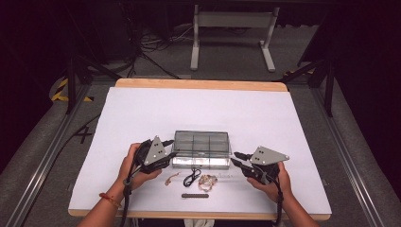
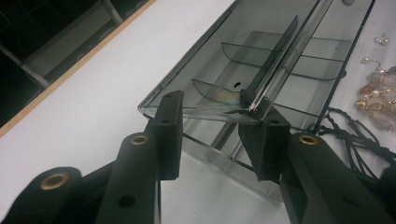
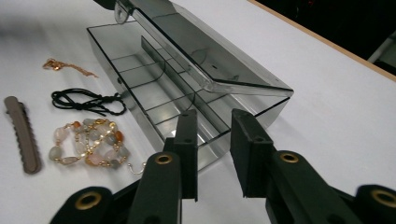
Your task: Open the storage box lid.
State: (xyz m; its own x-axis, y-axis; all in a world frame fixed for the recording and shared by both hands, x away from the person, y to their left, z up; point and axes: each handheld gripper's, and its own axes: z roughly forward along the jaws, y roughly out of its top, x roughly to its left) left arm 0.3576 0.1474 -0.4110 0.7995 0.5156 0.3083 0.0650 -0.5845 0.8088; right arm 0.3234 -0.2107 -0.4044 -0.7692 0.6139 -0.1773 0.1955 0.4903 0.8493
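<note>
Two claws are working at a clear plastic box [image 1: 201,149] that is sitting on the white desk [image 1: 142,113], one claw at each end of it. Taking the box as the landmark, the left claw [image 2: 217,135] is sitting at its left end, with its jaws standing on either side of the corner of the raised lid [image 2: 243,42]. One pad is lying against the lid's edge, while the other is standing just beside the corner, and whether both are pressing I cannot tell. In the left claw view the lid is tilting up above the divided compartments, hinged open partway.

At the box's right end the right claw [image 3: 212,149] is standing released, its jaws parted and nothing between them; the box's near corner is lying just ahead of the pads, apart from them. In the right claw view the lid is slanting over the far side of the box, leaving the compartments below it showing.

Several small things are lying on the desk just on the person's side of the box: a thin gold chain [image 3: 65,66], a black cord [image 3: 88,102] looped next to it, a beaded bracelet [image 3: 88,142] of pale stones, and a brown hair clip [image 3: 22,135] lying farthest from the box.
</note>
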